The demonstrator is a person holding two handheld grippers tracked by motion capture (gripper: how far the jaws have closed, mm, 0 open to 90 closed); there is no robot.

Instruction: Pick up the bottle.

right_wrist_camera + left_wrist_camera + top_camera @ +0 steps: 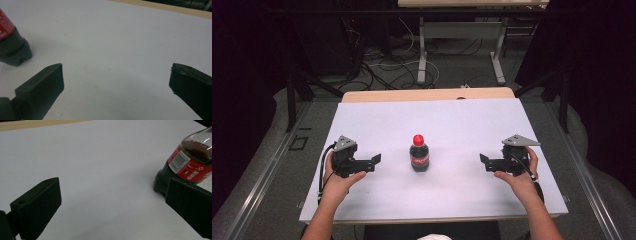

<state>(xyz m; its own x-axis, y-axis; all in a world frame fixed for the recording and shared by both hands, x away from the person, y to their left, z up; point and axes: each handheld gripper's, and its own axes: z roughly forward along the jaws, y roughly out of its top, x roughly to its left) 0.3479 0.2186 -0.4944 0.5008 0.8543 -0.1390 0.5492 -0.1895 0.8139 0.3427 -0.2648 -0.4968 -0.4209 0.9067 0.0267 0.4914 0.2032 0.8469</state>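
Nothing has been handled yet, judging by how things lie. The cola bottle (pixel 419 153) stands upright with its red cap on, in the middle of the white sheet covering the desk (pixel 362 95), untouched. The left gripper (pixel 375 160) rests on the sheet to one side of the bottle, the right gripper (pixel 484 160) to the other, both apart from it and pointing toward it. Each has its jaws spread wide with nothing between them. The approach, the grasp and any work on the bottle or its cap all seem left to do.
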